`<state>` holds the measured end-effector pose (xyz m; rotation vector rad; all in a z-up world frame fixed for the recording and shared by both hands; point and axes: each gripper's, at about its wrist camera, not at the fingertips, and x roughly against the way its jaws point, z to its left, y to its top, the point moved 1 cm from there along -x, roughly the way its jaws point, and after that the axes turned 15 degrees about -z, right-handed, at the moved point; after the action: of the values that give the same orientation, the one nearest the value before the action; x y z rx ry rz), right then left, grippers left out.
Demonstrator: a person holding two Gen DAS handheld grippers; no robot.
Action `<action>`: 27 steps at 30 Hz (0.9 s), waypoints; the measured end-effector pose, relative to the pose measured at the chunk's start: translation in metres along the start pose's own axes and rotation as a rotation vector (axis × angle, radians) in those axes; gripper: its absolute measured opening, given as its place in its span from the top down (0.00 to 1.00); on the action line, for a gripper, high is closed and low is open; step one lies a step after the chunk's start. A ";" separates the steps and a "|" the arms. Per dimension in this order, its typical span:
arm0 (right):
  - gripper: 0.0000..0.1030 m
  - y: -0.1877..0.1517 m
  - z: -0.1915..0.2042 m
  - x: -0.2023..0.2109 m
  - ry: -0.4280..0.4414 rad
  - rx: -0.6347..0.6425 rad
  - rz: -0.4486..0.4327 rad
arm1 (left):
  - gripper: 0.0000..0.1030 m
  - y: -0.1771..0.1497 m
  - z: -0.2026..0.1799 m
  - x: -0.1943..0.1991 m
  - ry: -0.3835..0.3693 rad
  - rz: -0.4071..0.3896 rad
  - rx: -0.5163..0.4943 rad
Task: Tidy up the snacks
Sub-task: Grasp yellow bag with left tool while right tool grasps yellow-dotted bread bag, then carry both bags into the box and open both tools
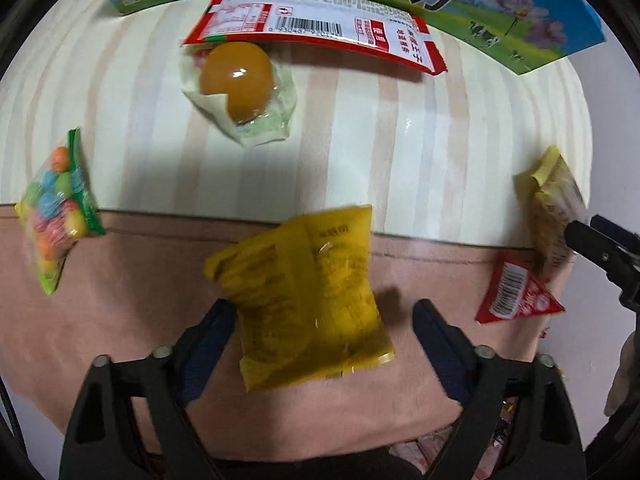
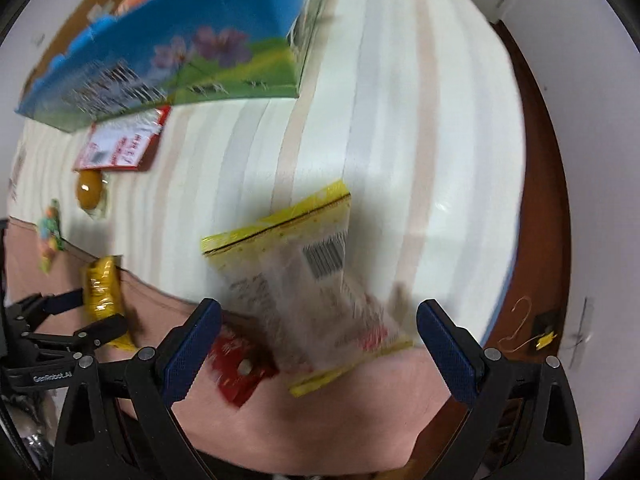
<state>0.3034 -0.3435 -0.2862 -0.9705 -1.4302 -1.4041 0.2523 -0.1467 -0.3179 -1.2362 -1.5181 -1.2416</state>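
Observation:
My left gripper (image 1: 324, 316) is open, its fingers either side of a yellow snack packet (image 1: 308, 300) lying on the table; the packet also shows in the right wrist view (image 2: 102, 288). My right gripper (image 2: 318, 316) is open around a yellow-edged clear packet with a barcode (image 2: 312, 276), also visible at the right in the left wrist view (image 1: 554, 216). A small red packet (image 2: 236, 364) lies beside it, and shows in the left wrist view (image 1: 516, 296). A blue and green milk carton box (image 1: 480, 8) stands at the back.
A long red and white packet (image 1: 316, 28), a wrapped brown egg (image 1: 238, 80) and a bag of coloured candies (image 1: 56, 208) lie on the striped tablecloth (image 1: 400, 140). The table's right edge (image 2: 508, 264) borders a brown floor and white wall.

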 end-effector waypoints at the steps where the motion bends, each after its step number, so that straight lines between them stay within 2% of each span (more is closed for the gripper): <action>1: 0.04 0.000 0.000 -0.007 -0.005 0.000 0.013 | 0.34 -0.001 -0.002 -0.002 0.013 -0.008 -0.010; 3: 0.17 0.000 -0.002 -0.013 0.014 -0.047 0.020 | 0.36 -0.003 -0.003 -0.003 0.017 -0.016 -0.014; 7: 0.20 -0.014 -0.020 -0.020 0.055 -0.305 0.045 | 0.40 -0.007 -0.005 0.001 0.030 -0.042 -0.029; 11: 0.20 -0.031 -0.033 -0.026 0.167 -0.507 0.081 | 0.40 -0.004 -0.007 0.005 0.074 -0.087 -0.079; 13: 0.17 -0.032 -0.031 -0.026 0.160 -0.480 0.081 | 0.40 -0.001 -0.005 0.001 0.061 -0.069 -0.069; 16: 0.15 -0.036 -0.026 -0.025 0.103 -0.402 0.082 | 0.40 -0.002 -0.003 -0.005 0.054 -0.052 -0.057; 19: 0.15 -0.041 -0.022 -0.029 0.087 -0.408 0.095 | 0.40 0.001 -0.002 -0.002 0.058 -0.070 -0.080; 20: 0.18 -0.043 -0.023 -0.029 0.084 -0.416 0.087 | 0.43 0.000 -0.003 0.000 0.061 -0.080 -0.090; 21: 0.31 -0.044 -0.020 -0.031 0.076 -0.422 0.072 | 0.46 -0.001 -0.006 0.002 0.052 -0.094 -0.081; 22: 0.35 -0.046 -0.021 -0.031 0.063 -0.423 0.061 | 0.50 0.003 -0.014 0.005 0.051 -0.098 -0.089; 27: 0.43 -0.047 -0.012 -0.017 0.057 -0.414 0.001 | 0.52 0.006 -0.016 0.031 0.031 -0.130 -0.086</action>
<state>0.2649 -0.3570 -0.3176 -1.1744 -1.1168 -1.7531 0.2518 -0.1566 -0.2842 -1.1828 -1.5578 -1.4175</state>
